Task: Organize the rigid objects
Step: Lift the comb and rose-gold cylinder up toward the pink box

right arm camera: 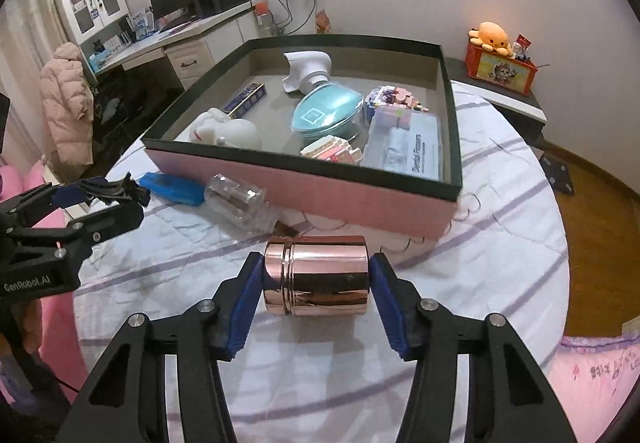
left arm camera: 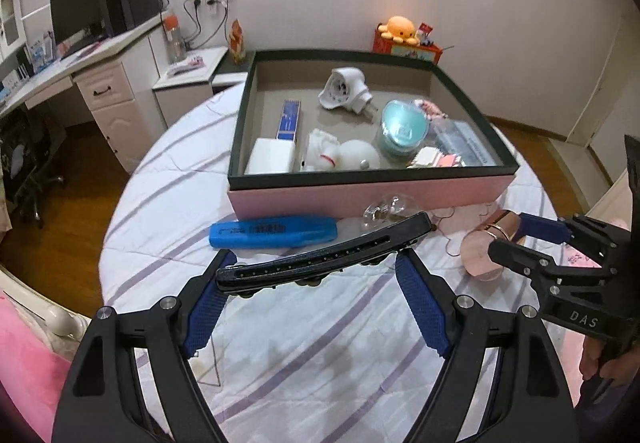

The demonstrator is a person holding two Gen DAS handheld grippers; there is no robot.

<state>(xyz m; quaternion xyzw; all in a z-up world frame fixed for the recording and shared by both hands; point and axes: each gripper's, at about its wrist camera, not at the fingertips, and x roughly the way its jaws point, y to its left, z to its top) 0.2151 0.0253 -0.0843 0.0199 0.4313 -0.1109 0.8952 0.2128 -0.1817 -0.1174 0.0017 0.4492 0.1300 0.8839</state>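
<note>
My left gripper (left arm camera: 314, 267) is shut on a long black hair clip (left arm camera: 320, 255), which lies crosswise between the blue pads, clear of the striped cloth. The right wrist view shows that gripper (right arm camera: 128, 197) at the far left with the clip (right arm camera: 110, 187) end on. My right gripper (right arm camera: 316, 275) is shut on a shiny rose-gold cylinder (right arm camera: 316, 275), one pad on each end. The left wrist view shows it (left arm camera: 506, 235) at the right holding that cylinder (left arm camera: 494, 233). Behind stands the pink box (left arm camera: 372, 197) (right arm camera: 360, 203) with a dark green rim, holding several items.
In front of the box, a blue case (left arm camera: 272, 231) (right arm camera: 172, 187) and a clear glass bottle (left arm camera: 384, 209) (right arm camera: 240, 203) lie on the round striped surface (left arm camera: 320, 343). A thin chain (left arm camera: 448, 231) lies nearby. A desk (left arm camera: 108, 91) stands left, and wooden floor surrounds.
</note>
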